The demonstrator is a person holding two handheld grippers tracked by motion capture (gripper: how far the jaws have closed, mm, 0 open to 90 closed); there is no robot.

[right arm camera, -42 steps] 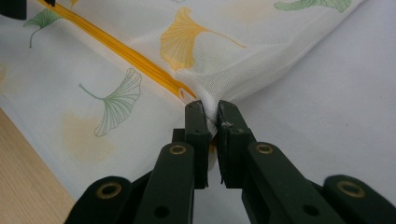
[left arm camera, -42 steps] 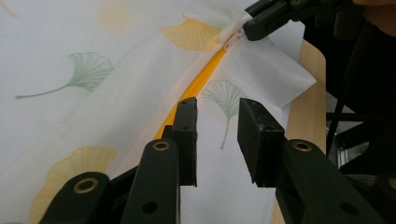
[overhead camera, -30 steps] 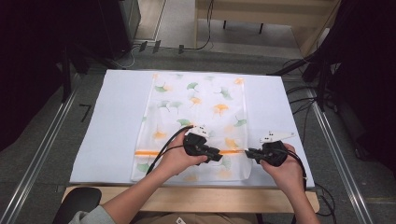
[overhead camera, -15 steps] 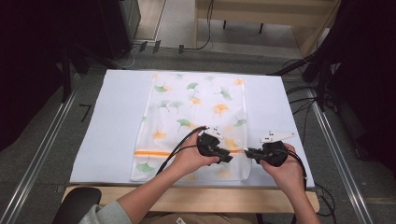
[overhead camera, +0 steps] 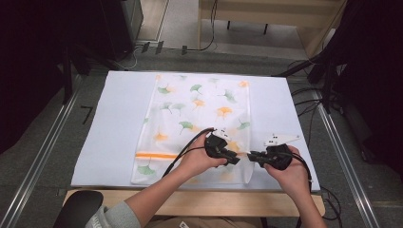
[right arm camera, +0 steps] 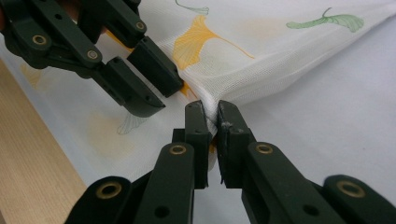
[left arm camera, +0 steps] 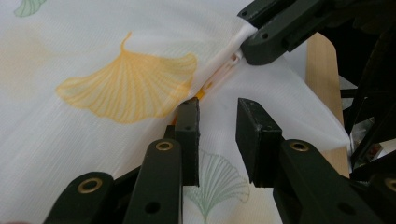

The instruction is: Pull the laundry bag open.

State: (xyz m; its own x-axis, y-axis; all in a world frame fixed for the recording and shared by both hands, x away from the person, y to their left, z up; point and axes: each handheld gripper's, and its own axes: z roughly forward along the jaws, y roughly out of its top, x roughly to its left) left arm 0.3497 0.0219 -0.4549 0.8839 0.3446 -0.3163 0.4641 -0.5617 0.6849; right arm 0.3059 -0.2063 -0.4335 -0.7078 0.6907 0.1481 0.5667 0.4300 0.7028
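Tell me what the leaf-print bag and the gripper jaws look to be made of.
Bag: thin, semi-sheer woven or mesh fabric, matte; a fine weave grid shows and it tents where the right gripper pinches it. Jaws: matte black, probably moulded plastic, with brass-coloured rivets.

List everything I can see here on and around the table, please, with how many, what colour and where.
White mesh bag printed with green and orange ginkgo leaves: one, lying flat on the middle of the mat, an orange zip band across its near part; a fold near its right edge is lifted.
Pale blue mat: one, covering the tabletop.
Light wooden table: one, its near edge showing below the mat.
Metal rails: two, grey, along the floor left and right of the table.
Black cables: several, on the floor to the right.
Left gripper: one, black, jaws open astride the raised fold.
Right gripper: one, black, shut on the fold.
Hands: two, at the near edge.
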